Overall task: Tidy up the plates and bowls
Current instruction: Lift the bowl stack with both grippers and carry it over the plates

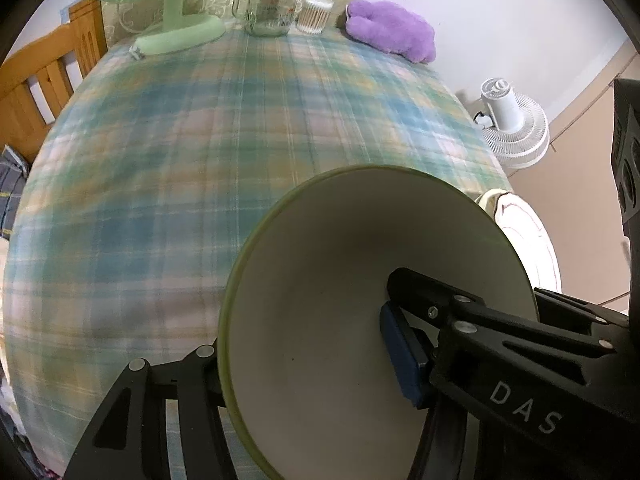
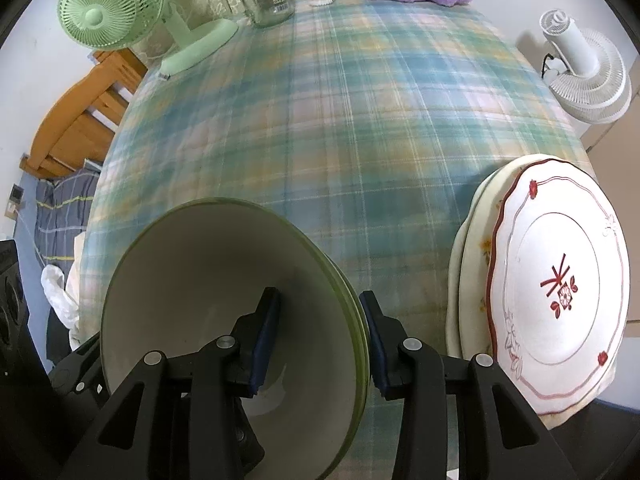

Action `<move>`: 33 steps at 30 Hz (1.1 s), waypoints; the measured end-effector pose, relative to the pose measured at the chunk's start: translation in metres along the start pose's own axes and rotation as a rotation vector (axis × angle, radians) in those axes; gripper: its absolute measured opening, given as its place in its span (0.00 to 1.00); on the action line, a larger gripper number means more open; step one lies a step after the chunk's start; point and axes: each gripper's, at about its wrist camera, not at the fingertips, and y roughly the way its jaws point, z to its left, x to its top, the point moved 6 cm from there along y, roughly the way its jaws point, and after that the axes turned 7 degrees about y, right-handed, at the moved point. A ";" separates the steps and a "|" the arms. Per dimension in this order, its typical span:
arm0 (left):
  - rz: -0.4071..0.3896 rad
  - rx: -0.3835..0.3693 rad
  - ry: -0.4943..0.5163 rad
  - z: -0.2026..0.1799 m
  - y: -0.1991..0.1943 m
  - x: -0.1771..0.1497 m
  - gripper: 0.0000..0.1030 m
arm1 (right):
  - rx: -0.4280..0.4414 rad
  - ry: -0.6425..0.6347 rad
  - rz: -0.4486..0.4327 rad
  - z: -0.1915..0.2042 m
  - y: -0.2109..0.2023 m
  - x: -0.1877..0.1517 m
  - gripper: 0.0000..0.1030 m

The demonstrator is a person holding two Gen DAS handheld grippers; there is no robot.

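Table [image 2: 340, 128], plaid-covered, is seen ahead of both sets of fingers; its near half is bare apart from the crockery.

Plates [image 2: 556, 292]: a stack is seen just right of the right fingers, red-patterned plate on top, a cream floral one beneath. In the left view only the stack's edge [image 1: 528, 232] shows, beyond the bowl on the right.

Bowl [image 2: 224, 312]: green-rimmed, pale inside, appears tilted with its mouth toward the cameras. The rim edge in the right view looks doubled, so two nested bowls may be present; this cannot be settled. In the left view the bowl [image 1: 340, 300] fills the space between the fingers.

Right gripper [image 2: 320, 340]: one pad is placed inside the bowl wall, the other outside, straddling the right-hand wall. A thin gap seems visible at the outer pad; whether the wall is actually pinched cannot be told.

Left gripper [image 1: 304, 364]: one finger with its blue pad [image 1: 400, 356] is inside the bowl; the other finger is hidden behind the left wall. The jaws stand partly closed; contact with the wall cannot be confirmed.

Step judged in hand: the bowl is being taken by both grippers at opposite walls, for moving or stacking, the plates being already stacked.

Next move, judged: grip on both walls to be confirmed firm before lifting; the bowl to be levelled and kept clear of the plate stack close on the right.
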 end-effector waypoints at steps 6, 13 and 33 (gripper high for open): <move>-0.023 -0.005 0.024 0.005 -0.024 0.006 0.58 | -0.008 0.013 -0.034 0.013 -0.019 0.001 0.42; -0.034 0.002 0.043 0.005 -0.045 0.006 0.58 | -0.005 0.031 -0.059 0.026 -0.041 -0.005 0.43; -0.085 0.086 0.031 -0.029 -0.058 0.008 0.58 | 0.054 -0.024 -0.114 0.007 -0.066 -0.005 0.43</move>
